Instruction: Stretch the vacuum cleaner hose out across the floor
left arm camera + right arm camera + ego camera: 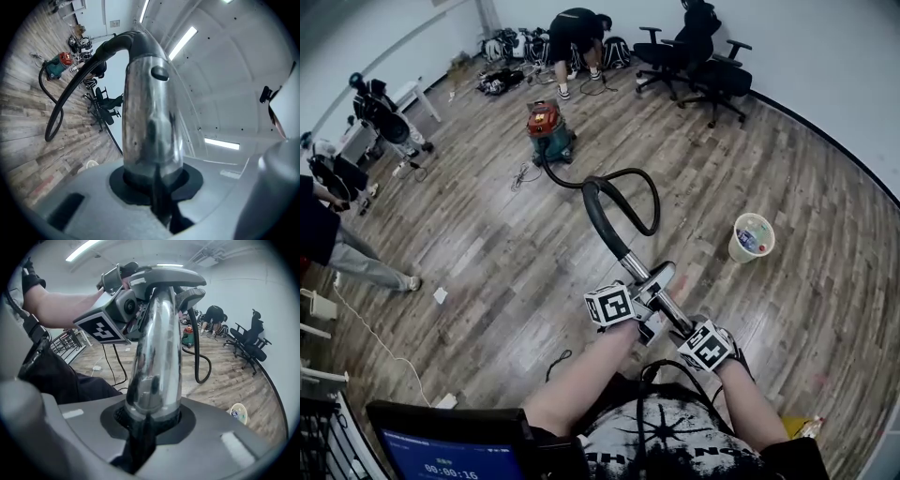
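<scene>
**Your left gripper [647, 287] and right gripper [682, 326] are both clamped on the metal tube [630, 265].**
You hold the tube low in the centre of the frame, with the right gripper just below and right of the left. From the tube's upper end the black hose [614, 202] loops over the wooden floor [769, 150] to the vacuum cleaner [548, 129] at upper centre.
</scene>
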### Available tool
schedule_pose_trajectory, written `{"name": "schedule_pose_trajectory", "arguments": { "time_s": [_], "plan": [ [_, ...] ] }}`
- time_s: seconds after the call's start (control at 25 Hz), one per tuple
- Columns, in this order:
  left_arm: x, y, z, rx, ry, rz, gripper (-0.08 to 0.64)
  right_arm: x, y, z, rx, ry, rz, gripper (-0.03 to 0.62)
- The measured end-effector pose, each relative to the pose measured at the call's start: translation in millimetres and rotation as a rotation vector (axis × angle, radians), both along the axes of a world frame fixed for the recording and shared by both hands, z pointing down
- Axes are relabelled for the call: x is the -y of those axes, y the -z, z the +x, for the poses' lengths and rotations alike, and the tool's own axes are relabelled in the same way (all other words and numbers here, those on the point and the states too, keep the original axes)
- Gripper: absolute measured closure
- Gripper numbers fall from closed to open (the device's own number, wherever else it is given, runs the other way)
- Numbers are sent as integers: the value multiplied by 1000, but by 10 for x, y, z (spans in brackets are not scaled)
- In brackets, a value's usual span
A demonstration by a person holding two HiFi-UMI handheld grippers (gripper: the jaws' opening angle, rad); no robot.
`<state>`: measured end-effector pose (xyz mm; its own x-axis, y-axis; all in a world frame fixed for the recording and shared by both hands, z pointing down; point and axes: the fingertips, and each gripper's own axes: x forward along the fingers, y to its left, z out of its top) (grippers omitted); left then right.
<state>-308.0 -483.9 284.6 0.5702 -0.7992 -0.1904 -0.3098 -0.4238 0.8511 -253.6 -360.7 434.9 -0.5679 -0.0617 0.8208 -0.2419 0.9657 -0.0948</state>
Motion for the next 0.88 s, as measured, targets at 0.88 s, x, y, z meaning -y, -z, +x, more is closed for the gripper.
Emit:
{"name": "schedule_pose_trajectory", "arguments": {
  "time_s": [0.88],
  "plan": [
    [-871, 41, -75, -13, -45, 6, 503, -865, 45, -121, -12, -43, 14, 514]
  ]
}}
